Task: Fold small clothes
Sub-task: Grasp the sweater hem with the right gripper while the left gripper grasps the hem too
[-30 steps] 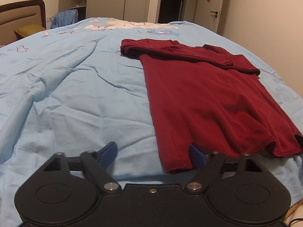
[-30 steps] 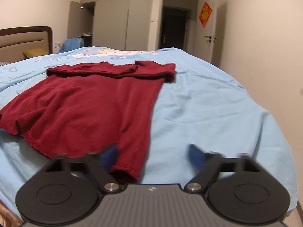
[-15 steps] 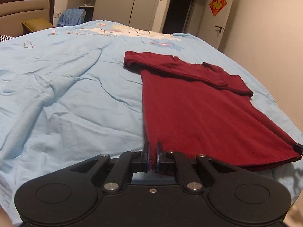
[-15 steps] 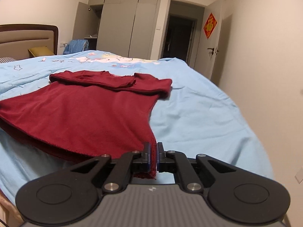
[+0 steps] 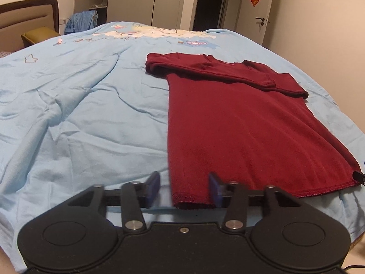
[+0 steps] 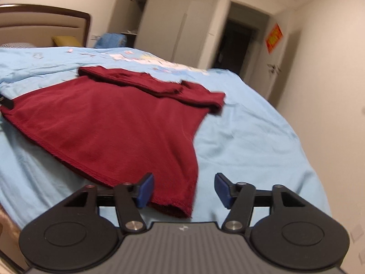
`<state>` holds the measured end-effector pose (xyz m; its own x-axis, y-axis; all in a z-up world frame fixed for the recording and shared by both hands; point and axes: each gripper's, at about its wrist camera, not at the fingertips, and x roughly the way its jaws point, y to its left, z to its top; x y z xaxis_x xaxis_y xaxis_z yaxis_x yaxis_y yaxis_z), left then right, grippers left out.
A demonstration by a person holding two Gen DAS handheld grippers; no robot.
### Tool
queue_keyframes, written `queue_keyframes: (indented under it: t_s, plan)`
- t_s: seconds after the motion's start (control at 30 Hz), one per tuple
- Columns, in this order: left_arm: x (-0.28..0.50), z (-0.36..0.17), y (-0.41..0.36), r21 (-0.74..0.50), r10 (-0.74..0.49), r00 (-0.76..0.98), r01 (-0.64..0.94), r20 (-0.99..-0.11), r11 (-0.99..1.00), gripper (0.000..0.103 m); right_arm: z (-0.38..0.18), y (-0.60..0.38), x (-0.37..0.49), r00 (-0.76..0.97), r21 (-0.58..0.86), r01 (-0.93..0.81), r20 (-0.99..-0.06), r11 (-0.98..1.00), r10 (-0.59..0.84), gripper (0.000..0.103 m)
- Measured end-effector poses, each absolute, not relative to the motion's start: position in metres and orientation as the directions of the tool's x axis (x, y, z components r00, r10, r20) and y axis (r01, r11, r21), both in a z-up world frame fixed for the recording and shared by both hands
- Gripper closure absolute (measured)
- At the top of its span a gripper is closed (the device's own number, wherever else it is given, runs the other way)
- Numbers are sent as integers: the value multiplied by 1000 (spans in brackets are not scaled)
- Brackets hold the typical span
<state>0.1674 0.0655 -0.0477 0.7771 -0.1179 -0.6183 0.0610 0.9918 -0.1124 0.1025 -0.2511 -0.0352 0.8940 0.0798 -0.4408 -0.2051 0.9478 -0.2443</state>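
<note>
Both claws, clamped on the hem corners half a second ago, now stand with their blue pads spread apart and grip nothing. Left claw sits at 6 o'clock in its view, its pads straddling the near left hem corner of the dark red knit long-sleeved shirt, which has dropped back flat onto the light blue bedsheet. Right claw likewise straddles the shirt's other hem corner, its left pad over the cloth, its right pad over bare sheet.

The shirt lies spread on the bed, hem toward the claws, collar toward 12 o'clock. Both sleeves are folded across the chest in a band near the neckline. Its body is smooth, the stitched hem edge slightly rolled. The right view is blurred.
</note>
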Motion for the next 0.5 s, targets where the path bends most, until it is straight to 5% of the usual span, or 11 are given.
queue_keyframes:
  t_s: [0.07, 0.17, 0.33, 0.4, 0.5]
  plan:
    - [164, -45, 60, -82, -103, 792, 68, -601, 994, 22, -34, -243, 98, 898, -294, -247, -428, 923, 103, 24]
    - [160, -40, 47, -17, -85, 817, 92, -570, 996, 9, -38, -225, 91, 892, -390, -330, -426, 860, 149, 17]
    - [154, -40, 21, 67, -120, 837, 183, -534, 981, 2, -57, -195, 87, 870, -542, -429, -464, 723, 168, 16]
    - [155, -43, 11, 78, -147, 827, 224, -543, 971, 2, -64, -188, 90, 866, -566, -436, -474, 700, 157, 21]
    - [154, -49, -7, 81, -203, 809, 295, -551, 952, 2, -67, -182, 94, 871, -573, -434, -464, 695, 161, 46]
